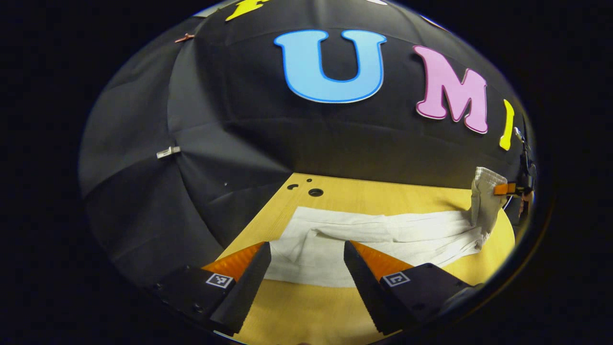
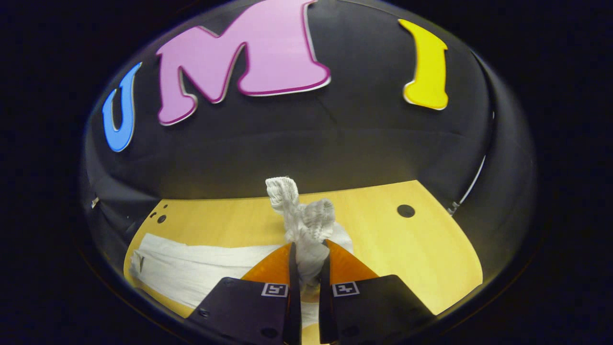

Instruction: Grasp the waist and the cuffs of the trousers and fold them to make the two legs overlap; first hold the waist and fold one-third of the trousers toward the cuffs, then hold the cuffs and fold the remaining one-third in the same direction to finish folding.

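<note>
With right claw point(image 2: 309, 268) clamped on bunched end of white cloth trousers point(image 1: 383, 235) and left claw point(image 1: 306, 261) wide, lift evenly, keeping fabric square to wooden table point(image 2: 407, 249) edge.

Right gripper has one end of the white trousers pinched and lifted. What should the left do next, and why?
Probably ease the left gripper forward and close on the near edge of the white cloth trousers. Its jaws stand open just short of the cloth on the wooden table, while the right gripper already holds its end bunched up.
</note>
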